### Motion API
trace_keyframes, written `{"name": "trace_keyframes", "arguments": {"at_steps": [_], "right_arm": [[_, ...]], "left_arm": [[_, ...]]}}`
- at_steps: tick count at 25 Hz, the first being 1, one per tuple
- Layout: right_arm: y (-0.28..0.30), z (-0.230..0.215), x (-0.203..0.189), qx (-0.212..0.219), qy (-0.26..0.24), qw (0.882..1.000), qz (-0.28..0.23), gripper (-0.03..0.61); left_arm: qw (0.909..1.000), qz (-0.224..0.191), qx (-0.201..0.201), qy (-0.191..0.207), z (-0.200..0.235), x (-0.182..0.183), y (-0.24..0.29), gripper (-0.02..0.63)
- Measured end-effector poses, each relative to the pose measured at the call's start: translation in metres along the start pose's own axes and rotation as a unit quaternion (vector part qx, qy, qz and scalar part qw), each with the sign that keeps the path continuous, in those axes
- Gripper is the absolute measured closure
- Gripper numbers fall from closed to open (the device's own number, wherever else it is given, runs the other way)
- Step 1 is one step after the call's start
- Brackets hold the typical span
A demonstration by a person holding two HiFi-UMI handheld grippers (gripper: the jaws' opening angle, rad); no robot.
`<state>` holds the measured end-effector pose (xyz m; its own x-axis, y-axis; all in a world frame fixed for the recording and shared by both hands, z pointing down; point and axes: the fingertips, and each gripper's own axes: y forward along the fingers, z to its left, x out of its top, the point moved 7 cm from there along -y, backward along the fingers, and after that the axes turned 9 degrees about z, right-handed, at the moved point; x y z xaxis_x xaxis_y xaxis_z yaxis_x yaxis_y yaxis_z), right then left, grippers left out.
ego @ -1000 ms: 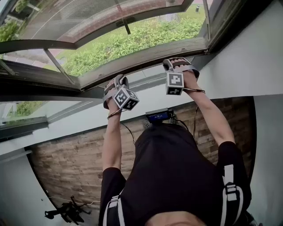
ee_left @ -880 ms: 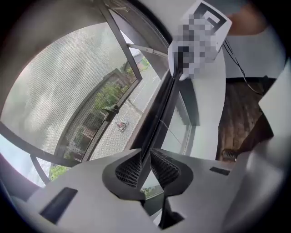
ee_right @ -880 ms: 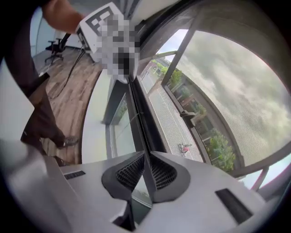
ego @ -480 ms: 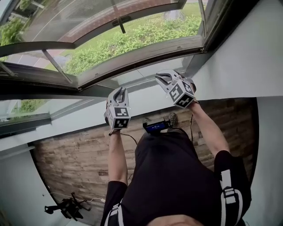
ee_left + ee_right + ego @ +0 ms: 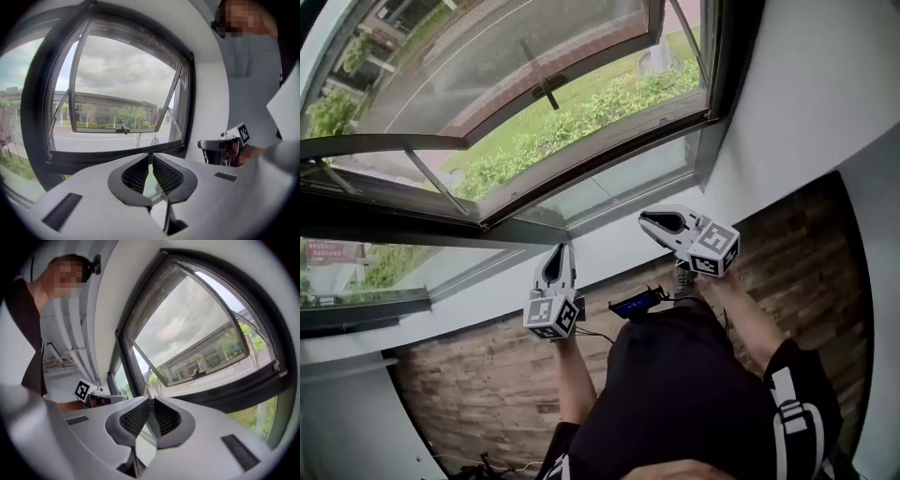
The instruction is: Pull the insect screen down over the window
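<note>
The window (image 5: 534, 112) fills the top of the head view, and its outer sash with a handle (image 5: 546, 89) is swung outward. In the right gripper view a fine grey insect screen (image 5: 187, 315) lies across the opening. Both grippers hang below the window frame and touch nothing. My left gripper (image 5: 561, 251) points up at the sill. Its jaws (image 5: 150, 157) are nearly together and still closing, with nothing between them. My right gripper (image 5: 645, 217) points left toward the frame's lower corner. Its jaws (image 5: 151, 399) stand together and hold nothing.
A white sill (image 5: 487, 281) runs under the window, with a brick wall (image 5: 478, 384) below it. A white wall (image 5: 806, 94) stands close on the right. A small device with a blue screen (image 5: 633, 305) sits at the person's chest. A fixed pane (image 5: 619, 183) lies beneath the opening.
Both grippers have come down from the window's lower bar to below the sill. The head view has tilted, so the window now sits higher and further left.
</note>
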<state>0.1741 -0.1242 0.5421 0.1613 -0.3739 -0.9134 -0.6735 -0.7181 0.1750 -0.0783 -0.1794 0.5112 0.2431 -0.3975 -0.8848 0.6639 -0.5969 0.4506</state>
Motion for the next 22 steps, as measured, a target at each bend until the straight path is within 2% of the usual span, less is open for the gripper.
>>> {"name": "trace_keyframes", "arguments": {"at_steps": [5, 8, 11, 15, 19, 22], "right_arm": [[-0.025, 0.047, -0.038, -0.014, 0.108, 0.992, -0.070, 0.541], [-0.035, 0.083, -0.049, -0.024, 0.146, 0.983, -0.112, 0.541], [-0.051, 0.127, -0.052, -0.038, 0.148, 0.979, -0.138, 0.543], [-0.067, 0.175, -0.062, -0.060, 0.147, 0.976, -0.146, 0.545], [-0.070, 0.209, -0.064, -0.063, 0.147, 0.977, -0.141, 0.546], [-0.066, 0.224, -0.051, -0.052, 0.123, 0.981, -0.142, 0.546]], "left_arm": [[0.9972, -0.046, -0.058, 0.002, -0.007, -0.011, -0.050, 0.580], [0.9938, -0.059, -0.094, -0.013, -0.010, -0.031, -0.081, 0.580], [0.9875, -0.073, -0.136, -0.034, -0.017, -0.054, -0.105, 0.580], [0.9754, -0.095, -0.192, -0.050, -0.030, -0.074, -0.131, 0.581], [0.9686, -0.112, -0.214, -0.060, -0.038, -0.082, -0.158, 0.588], [0.9671, -0.131, -0.214, -0.041, -0.039, -0.082, -0.171, 0.589]]}}
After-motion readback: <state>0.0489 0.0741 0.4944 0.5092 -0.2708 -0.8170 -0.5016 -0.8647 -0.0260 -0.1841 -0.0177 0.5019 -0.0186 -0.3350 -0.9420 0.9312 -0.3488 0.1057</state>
